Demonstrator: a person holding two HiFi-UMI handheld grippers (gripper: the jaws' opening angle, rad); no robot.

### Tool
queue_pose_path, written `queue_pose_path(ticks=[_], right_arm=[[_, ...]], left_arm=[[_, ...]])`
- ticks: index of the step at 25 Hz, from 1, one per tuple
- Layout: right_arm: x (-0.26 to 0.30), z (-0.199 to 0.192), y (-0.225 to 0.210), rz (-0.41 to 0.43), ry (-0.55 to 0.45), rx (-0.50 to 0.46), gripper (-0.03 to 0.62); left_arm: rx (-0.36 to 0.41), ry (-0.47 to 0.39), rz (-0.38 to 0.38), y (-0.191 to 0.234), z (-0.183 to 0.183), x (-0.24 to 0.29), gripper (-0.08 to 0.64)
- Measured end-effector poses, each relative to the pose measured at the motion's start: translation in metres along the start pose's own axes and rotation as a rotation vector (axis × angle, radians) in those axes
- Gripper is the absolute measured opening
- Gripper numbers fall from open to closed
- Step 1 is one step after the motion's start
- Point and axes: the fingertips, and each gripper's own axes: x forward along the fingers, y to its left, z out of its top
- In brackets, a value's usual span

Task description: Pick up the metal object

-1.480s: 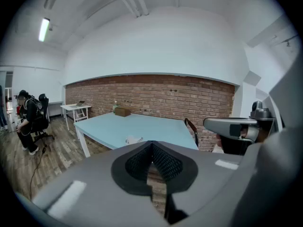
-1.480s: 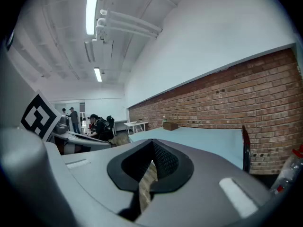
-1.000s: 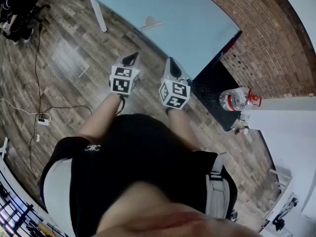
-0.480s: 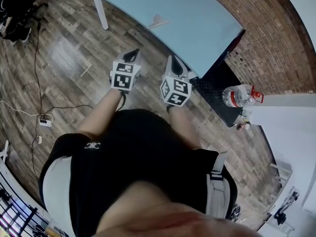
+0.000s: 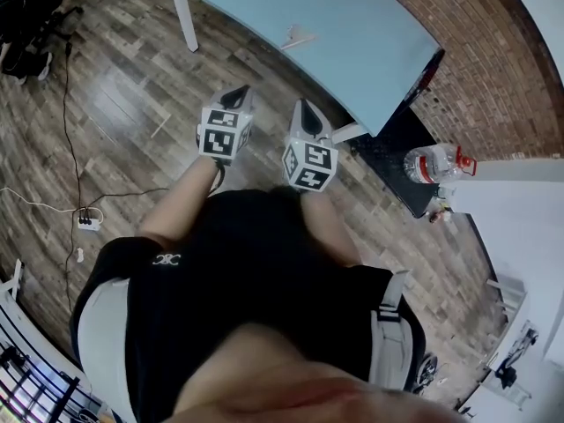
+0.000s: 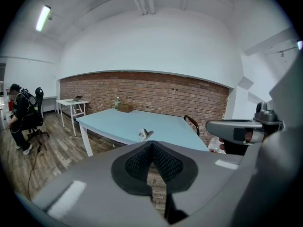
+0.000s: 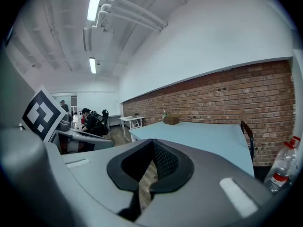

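The metal object (image 5: 298, 36) is a small pale folded piece lying on the light blue table (image 5: 352, 25). In the left gripper view the metal object (image 6: 145, 135) shows just beyond the jaw tips, near the table's (image 6: 165, 131) front edge. My left gripper (image 5: 240, 92) and right gripper (image 5: 302, 106) are held side by side over the wooden floor, short of the table, and both point toward it. The jaws of the left gripper (image 6: 151, 144) are shut with nothing between them. The right gripper (image 7: 152, 141) is shut on nothing too.
A clear water bottle (image 5: 434, 164) with a red cap stands on a black mat (image 5: 392, 161) right of the table. A chair (image 6: 191, 123) stands at the table's far right. A brown box (image 6: 125, 108) sits at the table's back. A person (image 6: 21, 112) sits far left; a power strip (image 5: 88, 222) lies on the floor.
In the head view the table and the metal object have drifted to the right. Both grippers keep about the same place in front of the body and stay shut.
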Motion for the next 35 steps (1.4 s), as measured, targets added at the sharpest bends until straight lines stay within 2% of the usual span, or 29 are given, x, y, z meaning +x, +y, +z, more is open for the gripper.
queue_pose_path(ticks=[8,14,19,25,29,35], right_arm=[[0.022,0.0,-0.004,0.008,0.01,-0.011,0.014],[0.074,0.011,-0.021,0.031,-0.015,0.003,0.014],[0.126,0.043,-0.046,0.035,-0.064,0.028,0.014],[0.182,0.071,-0.099,0.032,-0.059,0.046,0.014],[0.21,0.075,-0.126,0.037,-0.046,0.057,0.014],[0.247,0.077,-0.167,0.032,-0.026,0.092,0.014]], left_arm=[[-0.023,-0.001,0.018,0.015,0.002,0.014,0.0],[0.014,0.009,0.041,0.029,0.021,0.052,0.0],[0.038,0.015,0.041,0.046,0.053,0.106,0.001],[0.044,0.055,0.024,0.038,0.091,0.177,0.001],[0.057,0.105,0.008,0.031,0.095,0.224,0.002],[0.065,0.181,0.025,0.032,0.099,0.279,0.002]])
